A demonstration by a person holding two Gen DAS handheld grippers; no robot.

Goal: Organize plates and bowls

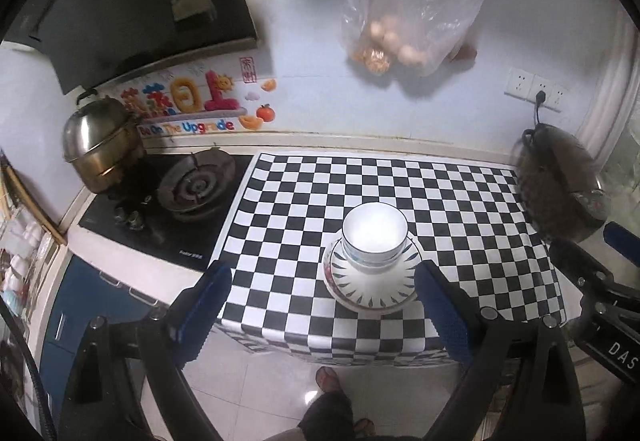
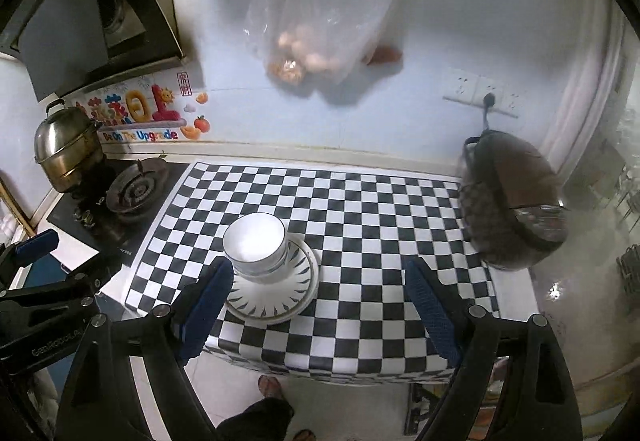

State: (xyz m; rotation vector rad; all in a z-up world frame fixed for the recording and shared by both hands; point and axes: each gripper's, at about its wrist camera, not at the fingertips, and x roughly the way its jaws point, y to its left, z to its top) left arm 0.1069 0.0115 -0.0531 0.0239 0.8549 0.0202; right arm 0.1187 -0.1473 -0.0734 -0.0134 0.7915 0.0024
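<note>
Looking down over the checkered tabletop (image 1: pixel 460 201), you have the bowls (image 1: pixel 375 239) nested one inside another and standing upright on the plates (image 1: pixel 372 281), which lie flat in a stack near the front edge, a little left of the middle in the right wrist view. That order makes sense: the widest, flattest pieces sit underneath as a base, and the deeper, narrower pieces sit on top, so the pile takes up one spot and should not wobble. How many bowls or plates are in it you cannot count from here, though rims of more than one show in each layer. Your left claw (image 1: pixel 324 313) is spread wide with nothing between its blue pads (image 1: pixel 210 297), and it hangs above and in front of the stack, apart from it. Your right claw (image 2: pixel 320 315) is likewise spread wide and empty, its left pad (image 2: pixel 208 301) overlapping the plate rim only in the picture, not touching as far as you can tell. Both point down at a slant from above the tabletop's near edge, with the floor and a foot (image 1: pixel 330 381) visible below. No other dishes are on the checkered surface; the rice cooker (image 2: pixel 512 201) stands at the right end, well apart from the stack, and the stove (image 1: pixel 192 189) with its steel pot (image 1: pixel 100 145) lies to the left. Judging by that, the sorting looks finished or nearly so, and empty claws held clear of the pile fit with leaving it alone.
</note>
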